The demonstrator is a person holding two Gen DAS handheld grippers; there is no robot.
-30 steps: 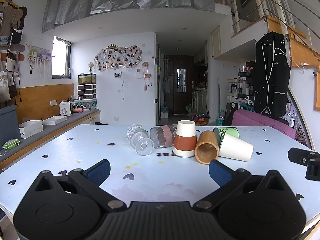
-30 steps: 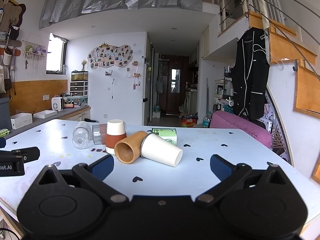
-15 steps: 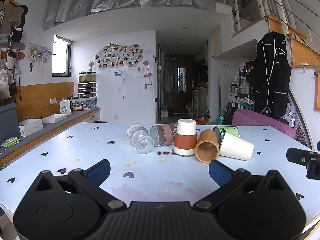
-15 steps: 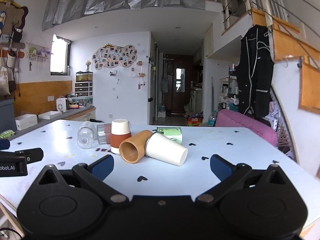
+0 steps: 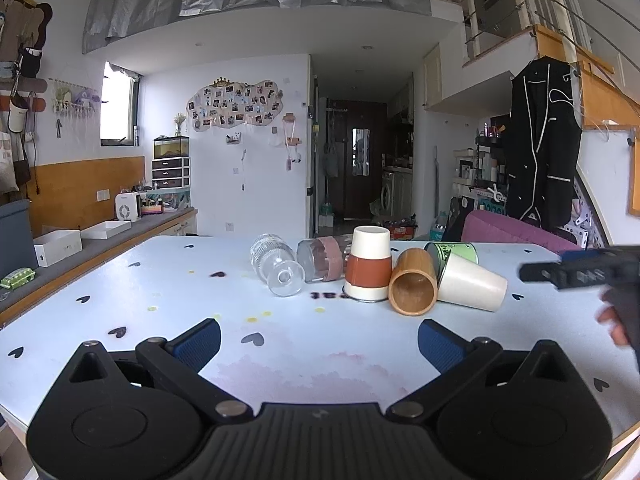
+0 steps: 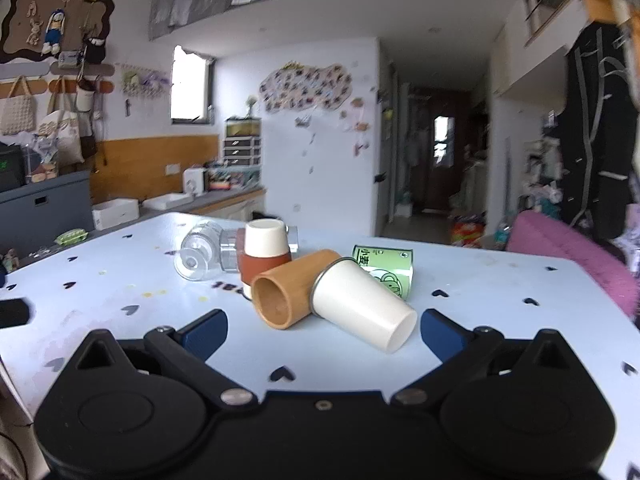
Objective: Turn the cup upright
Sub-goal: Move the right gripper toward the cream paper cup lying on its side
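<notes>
Several cups sit clustered on the white table (image 5: 160, 292). A white and brown cup (image 5: 368, 264) (image 6: 266, 254) stands upside down. A wooden cup (image 5: 412, 282) (image 6: 288, 288), a white cup (image 5: 470, 282) (image 6: 360, 304), a green cup (image 5: 456, 250) (image 6: 384, 270), a clear glass (image 5: 276, 266) (image 6: 196, 252) and a pink-banded glass (image 5: 322, 260) lie on their sides. My left gripper (image 5: 318, 340) is open and empty, well short of the cups. My right gripper (image 6: 322, 330) is open and empty, its fingers either side of the white cup's near end; it also shows in the left wrist view (image 5: 580, 270).
A grey counter (image 5: 96, 240) with white boxes runs along the left of the table. A pink sofa (image 5: 516, 232) stands behind the table's far right edge. The table's right edge (image 6: 600, 280) is close to the cups.
My right gripper has moved forward and left toward the cups, now close to the white cup. My left gripper has barely moved. The cups have not moved.
</notes>
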